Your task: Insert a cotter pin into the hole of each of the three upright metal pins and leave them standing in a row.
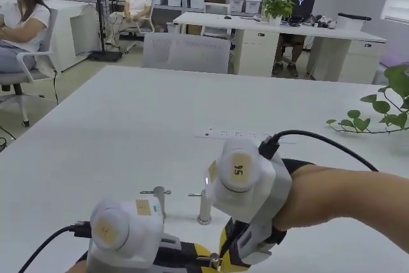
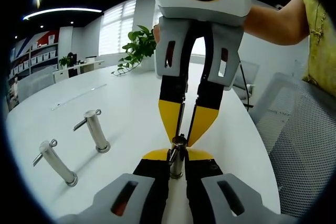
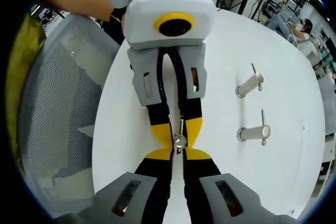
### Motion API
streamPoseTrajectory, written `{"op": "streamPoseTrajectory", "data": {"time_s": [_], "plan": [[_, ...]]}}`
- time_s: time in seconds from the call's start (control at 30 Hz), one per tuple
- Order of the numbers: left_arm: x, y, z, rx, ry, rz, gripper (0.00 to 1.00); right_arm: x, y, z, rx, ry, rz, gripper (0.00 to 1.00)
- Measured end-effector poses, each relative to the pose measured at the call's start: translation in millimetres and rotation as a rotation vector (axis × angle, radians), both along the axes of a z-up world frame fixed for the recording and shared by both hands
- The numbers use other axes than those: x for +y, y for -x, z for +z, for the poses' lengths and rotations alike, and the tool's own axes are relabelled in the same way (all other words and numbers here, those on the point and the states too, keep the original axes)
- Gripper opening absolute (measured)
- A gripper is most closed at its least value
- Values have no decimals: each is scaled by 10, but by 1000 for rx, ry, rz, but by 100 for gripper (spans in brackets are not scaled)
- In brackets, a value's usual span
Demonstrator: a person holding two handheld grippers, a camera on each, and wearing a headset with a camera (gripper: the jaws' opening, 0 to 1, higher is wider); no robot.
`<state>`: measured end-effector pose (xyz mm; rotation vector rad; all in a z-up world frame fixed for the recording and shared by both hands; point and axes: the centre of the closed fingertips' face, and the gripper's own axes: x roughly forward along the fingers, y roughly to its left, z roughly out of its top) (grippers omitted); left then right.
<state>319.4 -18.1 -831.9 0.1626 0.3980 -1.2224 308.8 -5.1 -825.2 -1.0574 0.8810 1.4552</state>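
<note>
While the left gripper clamps it — third pin: upright
cotter pin: pinched in right gripper — directly over pin's top

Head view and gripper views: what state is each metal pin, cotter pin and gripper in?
Middle metal pin: upright, middle cotter pin through it.
End metal pin: upright, end cotter pin through it.
Held metal pin: upright, gripped.
Left gripper: shut on held metal pin.
Right gripper: shut on loose cotter pin.
Loose cotter pin: at held metal pin's top; whether inserted, cannot tell.
</note>
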Motion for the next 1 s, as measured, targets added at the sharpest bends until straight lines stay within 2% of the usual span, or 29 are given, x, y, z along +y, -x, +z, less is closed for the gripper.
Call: {"op": "streamPoseTrajectory", "data": {"time_s": [0.57, 0.8, 1.0], "plan": [[13, 7, 7, 36, 21, 9, 26, 8, 2, 1, 8, -16, -6, 10], [52, 2, 13, 70, 32, 27, 37, 11, 11, 2, 9, -25, -7, 12], [57, 18, 18, 80, 26, 32, 47, 17, 15, 5, 12, -35, -9, 13]]}}
